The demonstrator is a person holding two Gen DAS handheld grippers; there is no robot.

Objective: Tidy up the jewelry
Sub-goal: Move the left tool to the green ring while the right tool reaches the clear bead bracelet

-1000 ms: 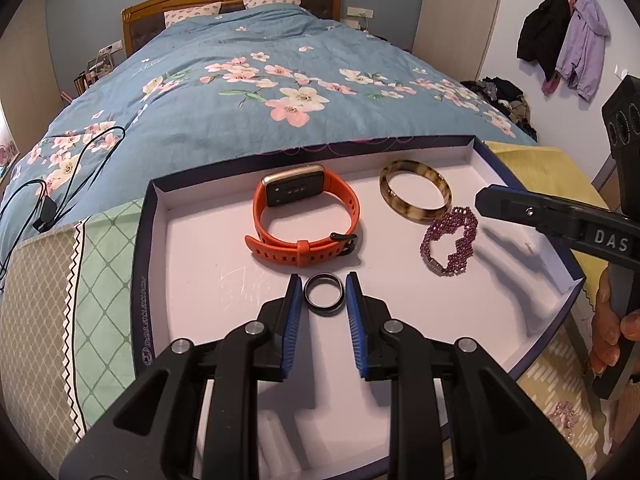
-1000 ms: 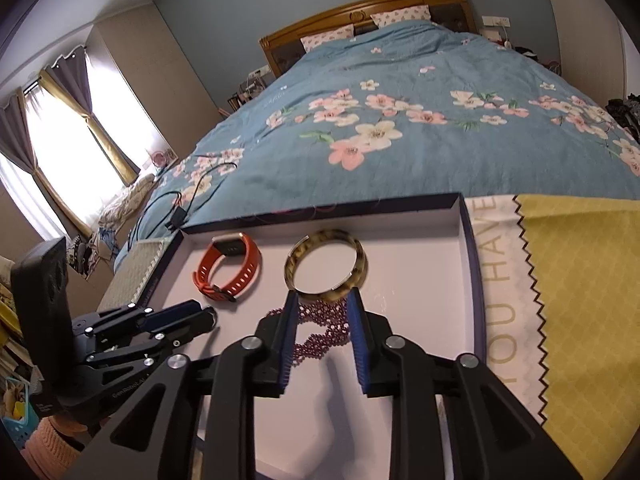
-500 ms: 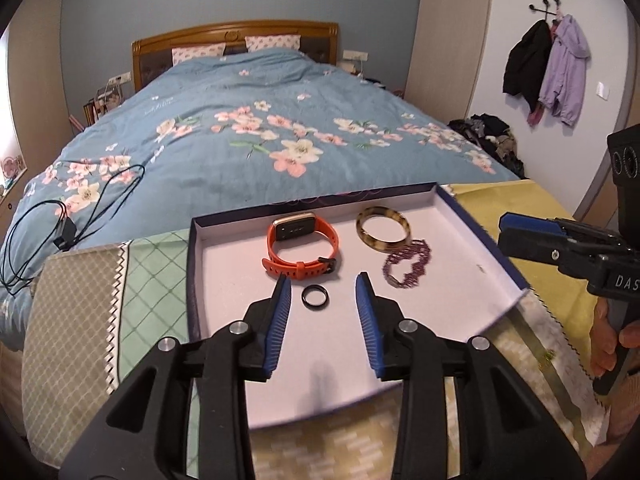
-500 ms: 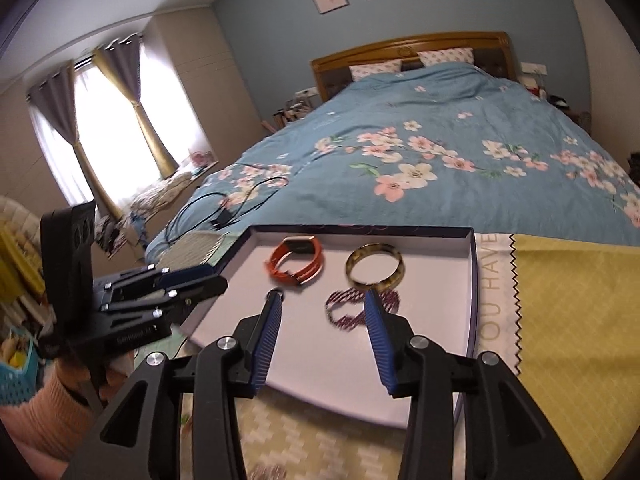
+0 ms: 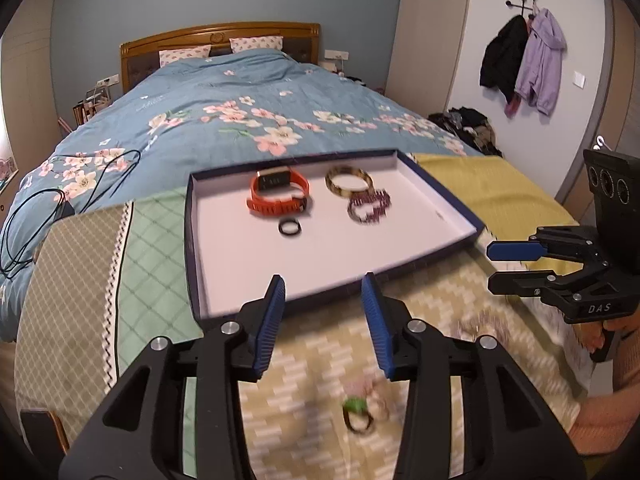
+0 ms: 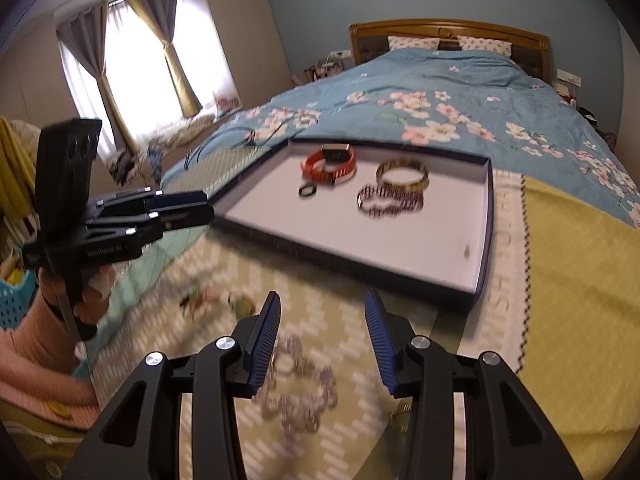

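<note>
A shallow white tray with a dark blue rim (image 5: pixel 193 240) lies on the bed's foot. In it are an orange watch (image 5: pixel 276 196), a tortoiseshell bangle (image 5: pixel 347 182), a purple bead bracelet (image 5: pixel 368 206) and a black ring (image 5: pixel 290 227). My left gripper (image 5: pixel 323 280) hovers in front of the tray's near edge, its jaws opening with nothing between them. Below it a green-stoned ring (image 5: pixel 356 414) lies on the patterned cloth. My right gripper (image 6: pixel 322 296) is open and empty above a pale beaded chain (image 6: pixel 300 392) on the cloth.
Patterned cloths (image 6: pixel 580 280) cover the bed's foot around the tray (image 6: pixel 486 240). Small blurred trinkets (image 6: pixel 224 302) lie on the cloth left of the right gripper. A black cable (image 5: pixel 24 216) sprawls on the floral duvet. Jackets (image 5: pixel 528 68) hang on the right wall.
Both grippers have pulled back out of the tray toward the near cloth and opened wider. The black ring and the purple bracelet stay lying in the tray.
</note>
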